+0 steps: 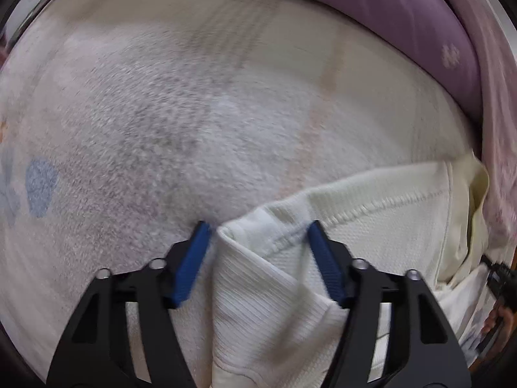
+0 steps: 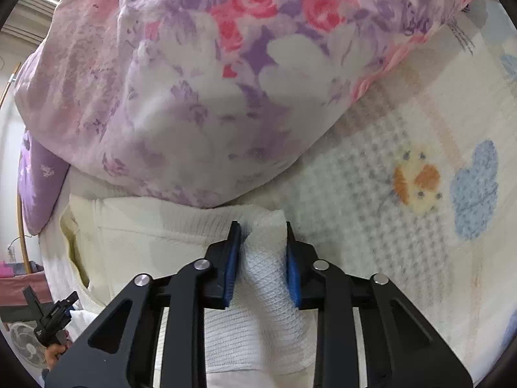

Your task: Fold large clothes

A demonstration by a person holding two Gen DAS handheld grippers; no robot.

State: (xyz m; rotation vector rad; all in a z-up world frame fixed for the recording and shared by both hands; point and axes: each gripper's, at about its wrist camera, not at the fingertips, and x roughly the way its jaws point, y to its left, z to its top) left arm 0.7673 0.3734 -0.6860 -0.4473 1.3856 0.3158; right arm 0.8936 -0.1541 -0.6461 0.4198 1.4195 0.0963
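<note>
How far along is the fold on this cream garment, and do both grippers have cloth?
Early. Done: the cream garment lies spread on the patterned blanket, one corner turned over. In hand: the left gripper straddles that ribbed corner with its jaws wide apart; the right gripper has a ribbed fold between its pads, which look closed on it. Left: lifting and the actual folds; no tidy stack shows.

home bedroom | fleece bed blanket (image 2: pixel 404 135) | floral quilt (image 2: pixel 181 74) | purple pillow (image 1: pixel 404 22) | floor fan (image 2: pixel 27 344)
</note>
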